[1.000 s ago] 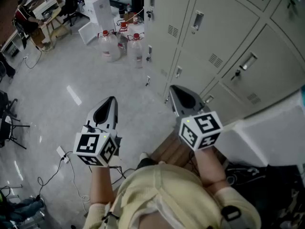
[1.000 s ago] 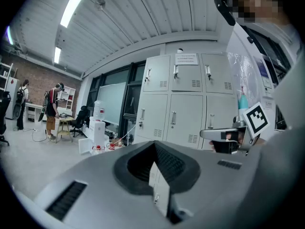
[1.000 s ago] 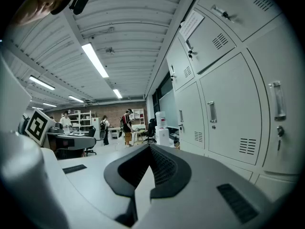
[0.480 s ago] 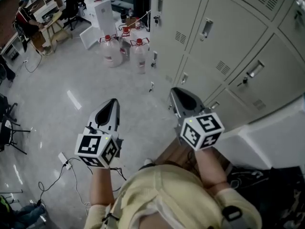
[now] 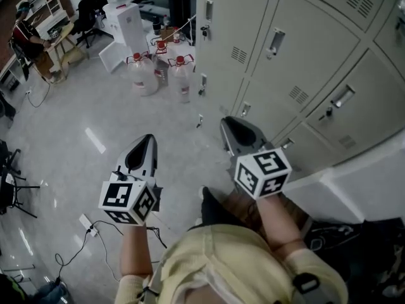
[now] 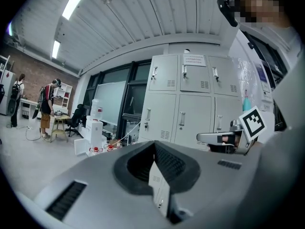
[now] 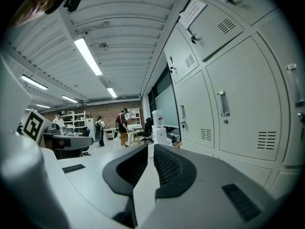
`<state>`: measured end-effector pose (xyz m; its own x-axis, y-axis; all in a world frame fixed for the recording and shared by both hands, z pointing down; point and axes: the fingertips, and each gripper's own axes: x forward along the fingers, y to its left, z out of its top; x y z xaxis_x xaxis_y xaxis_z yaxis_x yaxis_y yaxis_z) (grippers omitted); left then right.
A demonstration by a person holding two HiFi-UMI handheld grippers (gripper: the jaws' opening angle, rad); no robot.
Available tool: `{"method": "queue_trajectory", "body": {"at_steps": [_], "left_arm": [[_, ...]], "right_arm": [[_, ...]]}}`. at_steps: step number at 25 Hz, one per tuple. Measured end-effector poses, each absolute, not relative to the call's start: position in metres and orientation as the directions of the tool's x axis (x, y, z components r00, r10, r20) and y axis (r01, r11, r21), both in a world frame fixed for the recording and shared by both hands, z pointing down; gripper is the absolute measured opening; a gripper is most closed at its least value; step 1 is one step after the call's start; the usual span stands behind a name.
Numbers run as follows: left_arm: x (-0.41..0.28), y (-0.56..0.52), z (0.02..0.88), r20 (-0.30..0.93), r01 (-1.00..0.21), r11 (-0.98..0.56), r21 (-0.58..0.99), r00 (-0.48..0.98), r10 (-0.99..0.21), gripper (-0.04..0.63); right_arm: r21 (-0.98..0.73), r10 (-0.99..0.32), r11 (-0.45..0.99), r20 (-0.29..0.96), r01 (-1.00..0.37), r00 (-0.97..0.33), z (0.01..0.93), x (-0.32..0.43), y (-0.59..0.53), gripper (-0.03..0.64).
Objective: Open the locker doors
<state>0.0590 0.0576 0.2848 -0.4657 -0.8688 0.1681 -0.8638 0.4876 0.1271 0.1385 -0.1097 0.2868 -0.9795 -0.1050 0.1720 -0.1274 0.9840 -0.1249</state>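
Grey locker doors (image 5: pixel 297 49) stood shut along the person's right. The right tongs (image 5: pixel 226 121) hung near the lower row, clear of it, jaws closed on nothing. The left tongs (image 5: pixel 149 138), likewise closed and empty, hovered over the floor (image 5: pixel 95 106). Water jugs (image 5: pixel 143 73) sat by the lockers' far end.

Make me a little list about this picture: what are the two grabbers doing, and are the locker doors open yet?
Left gripper: jaws together, holding nothing, above the shiny grey floor
Right gripper: jaws together, holding nothing, close to the lockers but not touching them
Pale grey metal lockers: every door in view is shut
Clear plastic water jugs with red caps: standing on the floor beside the lockers
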Motion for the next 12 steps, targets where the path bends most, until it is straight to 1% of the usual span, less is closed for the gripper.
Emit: {"method": "queue_trajectory", "body": {"at_steps": [1, 2, 3, 8, 12], "left_arm": [[0.051, 0.056, 0.283, 0.164, -0.862, 0.492, 0.124, -0.471, -0.867, 0.003], [0.044, 0.055, 0.282, 0.161, -0.858, 0.498, 0.123, -0.478, -0.864, 0.003], [0.036, 0.056, 0.282, 0.158, -0.853, 0.506, 0.125, -0.487, -0.859, 0.003], [-0.016, 0.052, 0.295, 0.140, -0.828, 0.546, 0.129, -0.530, -0.836, 0.003], [-0.062, 0.016, 0.321, 0.136, -0.848, 0.517, 0.113, -0.502, -0.854, 0.005]], "right_arm": [[-0.127, -0.104, 0.984, 0.170, -0.126, -0.980, 0.287, 0.129, -0.114, 0.032], [-0.130, -0.099, 0.984, 0.168, -0.122, -0.981, 0.288, 0.120, -0.118, 0.070], [-0.134, -0.094, 0.984, 0.163, -0.116, -0.982, 0.290, 0.110, -0.121, 0.089], [-0.126, -0.098, 0.986, 0.110, -0.111, -0.989, 0.298, 0.056, -0.148, 0.106], [-0.134, -0.129, 0.982, 0.061, -0.136, -0.990, 0.314, 0.013, -0.178, 0.109]]}}
